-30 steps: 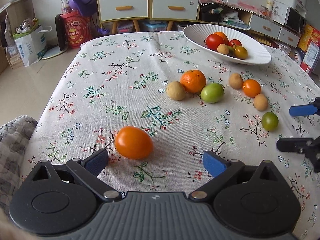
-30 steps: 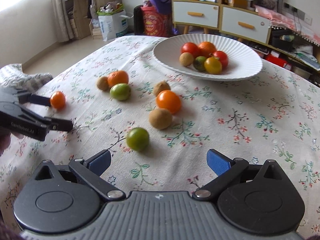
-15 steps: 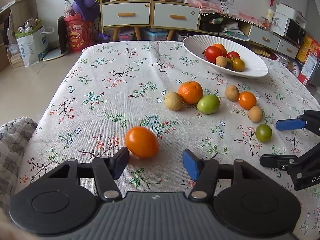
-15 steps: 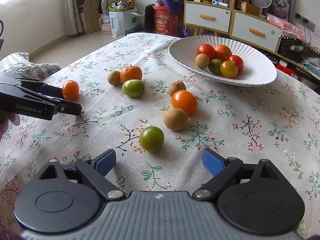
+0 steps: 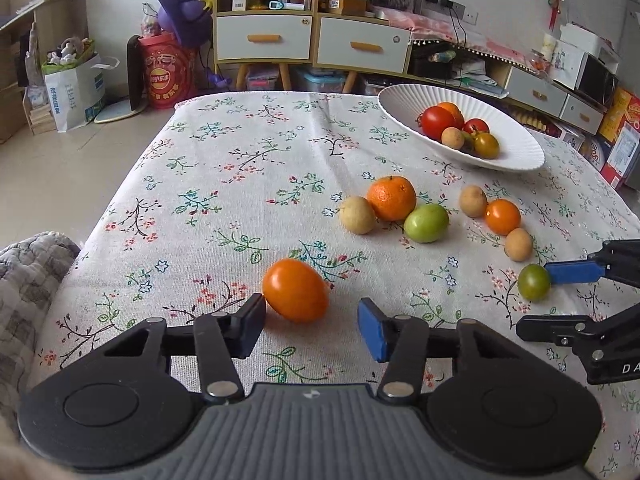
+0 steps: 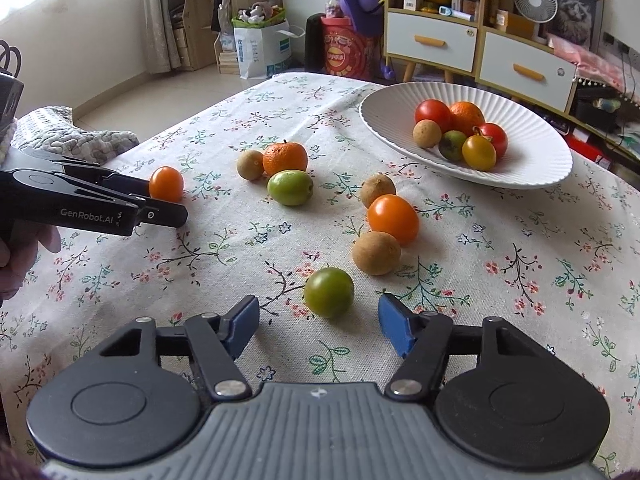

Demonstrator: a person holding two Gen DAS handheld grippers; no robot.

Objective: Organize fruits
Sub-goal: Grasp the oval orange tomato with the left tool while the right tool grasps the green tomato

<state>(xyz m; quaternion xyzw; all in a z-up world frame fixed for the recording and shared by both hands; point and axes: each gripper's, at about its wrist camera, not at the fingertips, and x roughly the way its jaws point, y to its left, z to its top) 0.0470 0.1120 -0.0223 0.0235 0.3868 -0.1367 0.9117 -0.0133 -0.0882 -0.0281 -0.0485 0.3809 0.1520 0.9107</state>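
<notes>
An orange tomato [image 5: 296,290] lies on the flowered tablecloth [image 5: 248,184] between the jaws of my left gripper [image 5: 312,324]. Those jaws are closing; the left pad is at the fruit's side and the right pad stands apart from it. A small green tomato [image 6: 329,292] lies between the jaws of my right gripper [image 6: 319,324], which are closing too, with a gap on both sides. The white ribbed bowl [image 6: 532,148] at the back right holds several tomatoes and other fruits. Each gripper also shows in the other's view: the left gripper [image 6: 168,204] and the right gripper [image 5: 560,300].
Loose fruit lies mid-table: a mandarin [image 5: 391,198], a green fruit [image 5: 426,223], a pale round fruit [image 5: 357,215], another orange tomato [image 6: 393,218] and brown round fruits [image 6: 376,253]. A quilted cushion [image 5: 28,272] sits off the table's left edge. Cabinets stand behind.
Both grippers' jaws have narrowed from wide open, the left around the orange tomato and the right around the green tomato. Neither fruit has shifted on the cloth.
</notes>
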